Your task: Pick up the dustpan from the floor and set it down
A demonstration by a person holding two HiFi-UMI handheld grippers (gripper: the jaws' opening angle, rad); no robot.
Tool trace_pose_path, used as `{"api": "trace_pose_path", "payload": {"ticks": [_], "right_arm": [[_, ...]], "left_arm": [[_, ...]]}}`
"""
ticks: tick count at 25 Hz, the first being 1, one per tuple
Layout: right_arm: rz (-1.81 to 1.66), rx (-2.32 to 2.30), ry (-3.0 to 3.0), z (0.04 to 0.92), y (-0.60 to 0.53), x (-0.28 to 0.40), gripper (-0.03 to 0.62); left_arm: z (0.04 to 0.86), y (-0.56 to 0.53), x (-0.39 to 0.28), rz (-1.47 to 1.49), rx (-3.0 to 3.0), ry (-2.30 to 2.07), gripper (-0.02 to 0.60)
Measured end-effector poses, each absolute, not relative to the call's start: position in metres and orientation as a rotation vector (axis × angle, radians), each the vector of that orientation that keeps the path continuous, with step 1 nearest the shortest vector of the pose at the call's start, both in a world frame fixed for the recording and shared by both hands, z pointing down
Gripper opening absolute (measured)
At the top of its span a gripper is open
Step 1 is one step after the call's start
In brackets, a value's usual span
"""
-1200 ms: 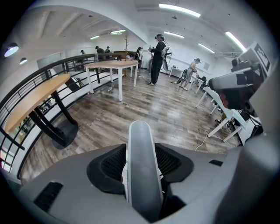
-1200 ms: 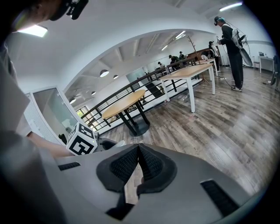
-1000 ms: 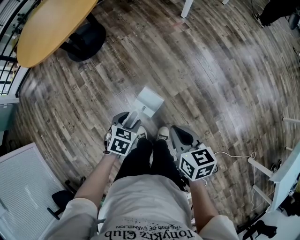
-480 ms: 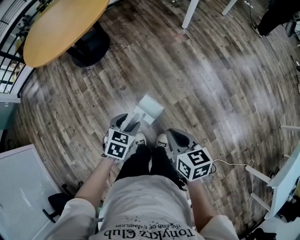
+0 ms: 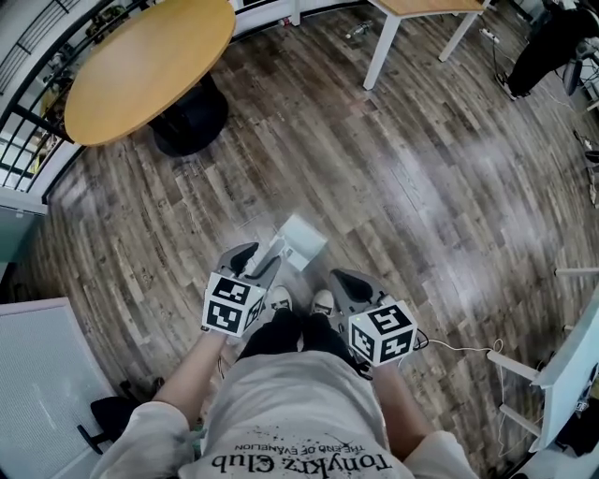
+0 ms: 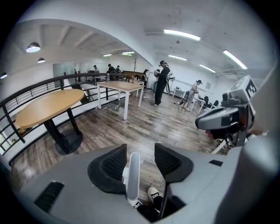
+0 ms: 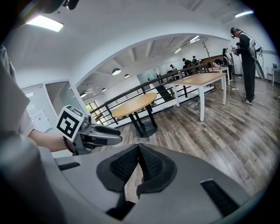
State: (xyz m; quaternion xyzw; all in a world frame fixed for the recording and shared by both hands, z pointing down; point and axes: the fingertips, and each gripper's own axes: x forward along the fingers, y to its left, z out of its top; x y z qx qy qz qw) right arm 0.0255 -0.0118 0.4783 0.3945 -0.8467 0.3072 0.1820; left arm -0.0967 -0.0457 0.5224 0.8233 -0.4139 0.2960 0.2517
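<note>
A pale grey dustpan (image 5: 301, 239) is over the wooden floor just ahead of the person's shoes (image 5: 323, 301), its long handle (image 6: 133, 175) running back toward me. My left gripper (image 5: 257, 257) has the handle's end between its jaws, which are closing. In the left gripper view (image 6: 140, 149) the handle lies against the left pad, with a gap to the right pad. I cannot tell whether the pan touches the floor. My right gripper (image 5: 343, 281) hangs beside it over the right shoe. Its pads (image 7: 138, 148) meet with nothing between them.
A round wooden table (image 5: 150, 56) on a black base (image 5: 192, 122) stands at the far left beside a black railing. A white-legged table (image 5: 412, 23) is at the far right. A white panel (image 5: 37, 374) lies near left, a white frame (image 5: 562, 365) and cable near right.
Both grippers have risen toward the camera and the head view takes in more of the room. The dustpan's handle has stayed at the left gripper's tips.
</note>
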Motion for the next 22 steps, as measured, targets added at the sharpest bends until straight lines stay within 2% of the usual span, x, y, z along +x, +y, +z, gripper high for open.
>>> {"api": "trace_pose_path", "payload": {"ticks": [12,22], "right_arm": [[0.765,1.135,-2.419,0.445,-0.001,0.016,0.023],[0.738,1.141,-2.485,0.413,0.004,0.01,0.023]], "left_arm": [[0.456,-0.017,-0.085,0.662,2.299,-1.184,0.051],[0.414,0.012,-0.071,0.542,2.361,-1.192,0.023]]}}
